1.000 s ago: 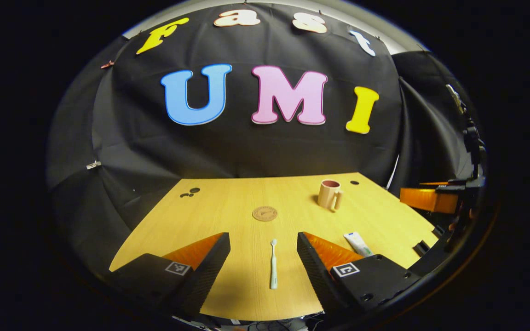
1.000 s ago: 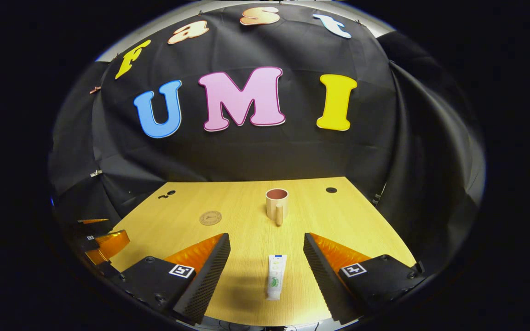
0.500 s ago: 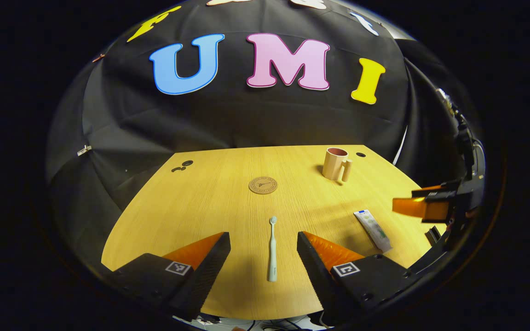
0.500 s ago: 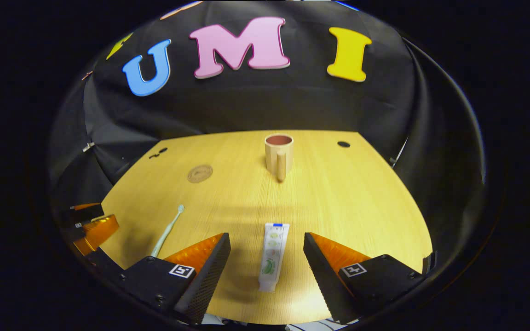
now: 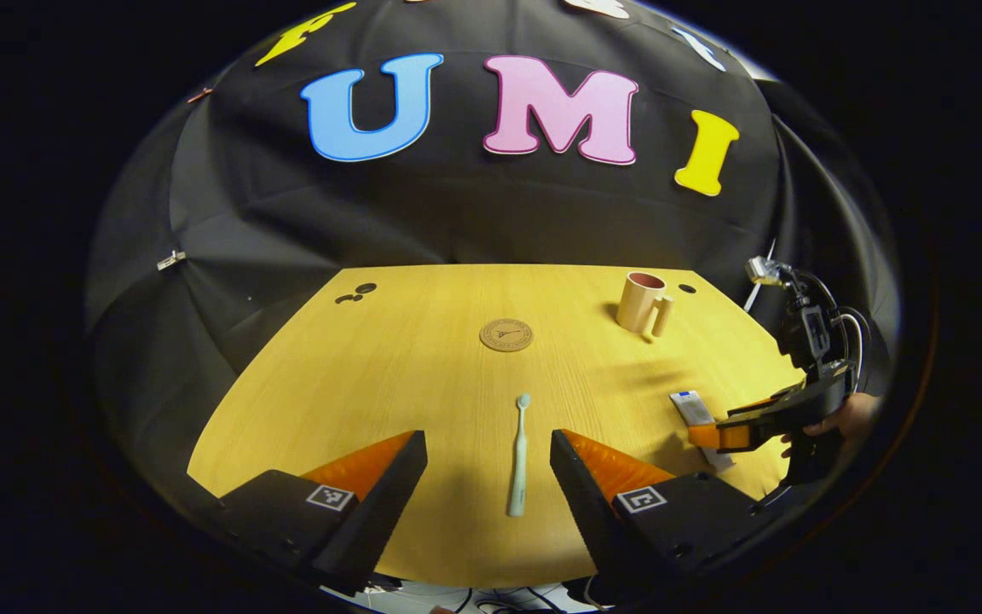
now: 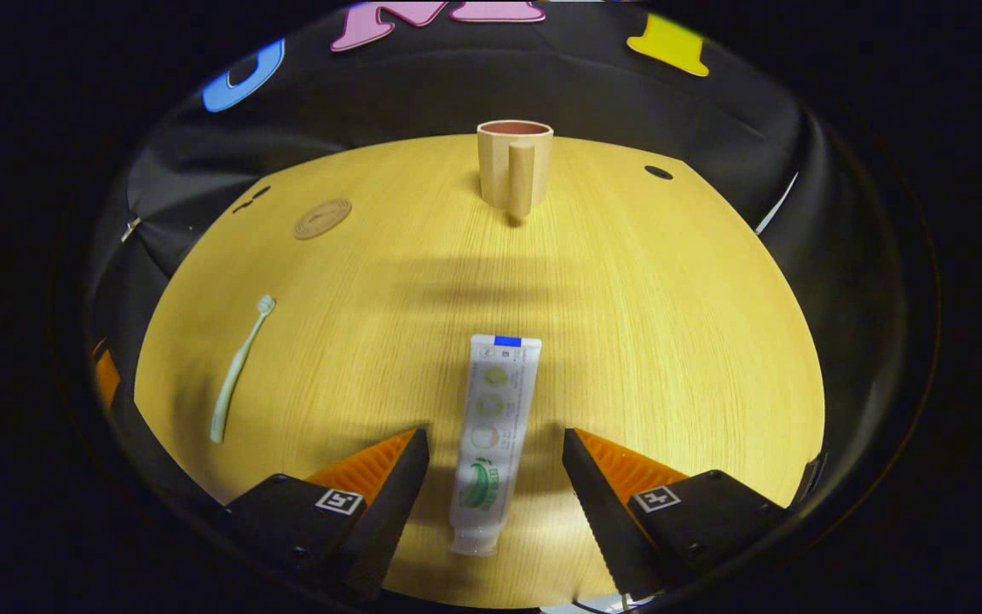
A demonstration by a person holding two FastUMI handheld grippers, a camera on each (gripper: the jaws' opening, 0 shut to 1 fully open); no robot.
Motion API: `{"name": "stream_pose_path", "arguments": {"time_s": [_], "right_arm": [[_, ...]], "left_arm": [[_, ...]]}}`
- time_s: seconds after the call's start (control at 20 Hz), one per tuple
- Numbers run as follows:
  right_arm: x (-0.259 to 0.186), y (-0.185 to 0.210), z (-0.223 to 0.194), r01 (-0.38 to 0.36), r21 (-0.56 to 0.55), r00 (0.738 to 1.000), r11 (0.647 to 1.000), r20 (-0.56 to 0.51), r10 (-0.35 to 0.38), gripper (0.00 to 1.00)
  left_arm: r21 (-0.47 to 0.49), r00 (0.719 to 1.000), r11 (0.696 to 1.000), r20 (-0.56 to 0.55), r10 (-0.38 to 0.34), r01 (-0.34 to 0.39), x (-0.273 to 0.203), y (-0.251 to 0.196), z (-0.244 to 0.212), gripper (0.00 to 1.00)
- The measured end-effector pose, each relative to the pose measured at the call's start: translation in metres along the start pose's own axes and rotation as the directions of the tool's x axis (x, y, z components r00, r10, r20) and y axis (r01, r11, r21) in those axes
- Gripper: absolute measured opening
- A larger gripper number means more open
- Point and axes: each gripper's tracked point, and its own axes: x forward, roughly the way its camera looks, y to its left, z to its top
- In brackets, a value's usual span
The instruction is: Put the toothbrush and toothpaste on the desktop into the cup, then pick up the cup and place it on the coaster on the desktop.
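Left gripper (image 5: pixel 488 460) hung above the near edge of the desktop (image 5: pixel 389 375), jaws spread wide, with the toothbrush (image 5: pixel 517 456) flat on the wood between the fingers, touched by neither. Right gripper (image 6: pixel 495 465) likewise held apart, straddling the toothpaste (image 6: pixel 491 431), which lay lengthwise in the gap, cap end nearest the camera; possibly a sliver of clearance on each side, hard to judge under the fisheye bend. Cup (image 6: pixel 514 164) stood upright far ahead, handle turned toward the right gripper view, empty as far as could be seen. Coaster (image 5: pixel 506 334) lay bare mid-table, well apart from the cup. Hand (image 5: pixel 840 418) gripped the right tool at the edge of the left gripper view.
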Motion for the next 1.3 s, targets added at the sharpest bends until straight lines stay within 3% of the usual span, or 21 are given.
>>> {"name": "stream_pose_path", "arguments": {"time_s": [0.25,0.35,0.4,0.55,0.65,0.9,0.95,1.3], "right_arm": [[0.007,0.003,0.0,-0.001,-0.007,1.0,1.0,-0.02,0.001,0.93],[0.008,0.005,-0.001,-0.004,-0.018,1.0,1.0,-0.025,0.004,0.82],[0.007,0.007,-0.001,-0.014,-0.021,0.999,1.0,-0.029,0.013,0.59],[0.008,0.008,-0.001,-0.031,-0.034,0.999,0.999,-0.032,0.03,0.42],[0.007,0.009,0.0,-0.058,-0.033,0.998,0.998,-0.026,0.057,0.42],[0.008,0.007,0.002,-0.117,0.001,0.993,0.993,-0.025,0.117,0.24],[0.008,0.006,0.001,-0.119,-0.009,0.993,0.993,-0.027,0.119,0.3],[-0.004,-0.002,-0.004,-0.15,-0.054,0.988,0.987,-0.031,0.148,0.3]], "left_arm": [[-0.027,1.0,0.999,0.0,0.027,-0.027,-0.005,0.013,-0.001,0.96],[-0.035,1.0,0.999,0.002,0.029,-0.029,-0.007,0.014,-0.002,0.96],[-0.037,1.0,0.999,0.002,0.029,-0.029,-0.009,0.013,-0.002,0.96],[-0.035,1.0,0.999,0.001,0.025,-0.025,-0.009,0.01,-0.006,0.96],[-0.034,1.0,0.999,-0.008,0.018,-0.019,-0.007,0.006,-0.009,0.96],[-0.037,0.997,0.999,-0.074,-0.004,0.002,0.013,-0.012,-0.022,0.96],[-0.04,0.995,0.999,-0.099,-0.008,0.004,0.019,-0.014,-0.026,0.95],[-0.096,0.964,0.995,-0.263,-0.046,0.021,0.087,-0.028,-0.057,0.92]]}}
